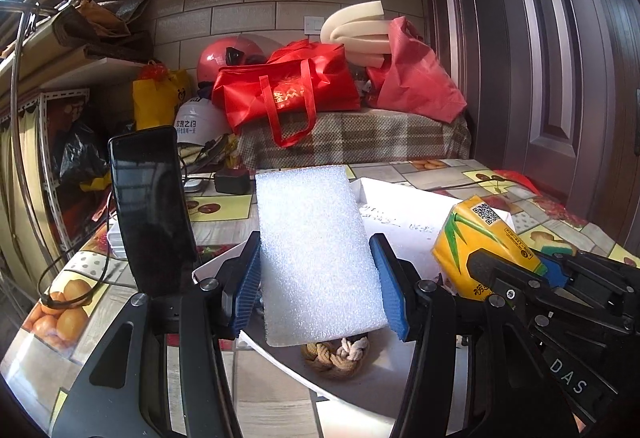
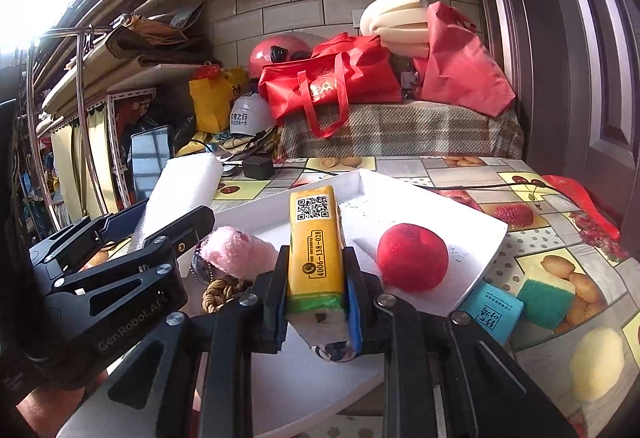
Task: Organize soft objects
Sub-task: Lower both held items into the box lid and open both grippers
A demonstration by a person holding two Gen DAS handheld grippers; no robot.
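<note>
In the left wrist view my left gripper [image 1: 316, 278] is shut on a white foam slab [image 1: 316, 250], its blue pads pressing both long edges. The slab hangs above a white tray [image 1: 400, 214], over a knotted rope toy [image 1: 336, 356]. The right wrist view shows my right gripper [image 2: 318, 294] shut on a yellow tissue pack [image 2: 318, 250], also above the tray [image 2: 460, 222]. A pink plush toy [image 2: 236, 250], the rope toy [image 2: 220, 292] and a red apple-shaped ball [image 2: 412, 258] lie in the tray. The two grippers are side by side, the left gripper [image 2: 172, 214] left of the pack.
A phone on a stand [image 1: 152, 206] rises at the tray's left. Right of the tray lie a blue tissue pack [image 2: 494, 312], a green sponge [image 2: 546, 302] and a yellow sponge [image 2: 596, 362]. A black charger [image 2: 259, 167] and cables sit behind. Red bags [image 2: 332, 78] pile on a bench beyond.
</note>
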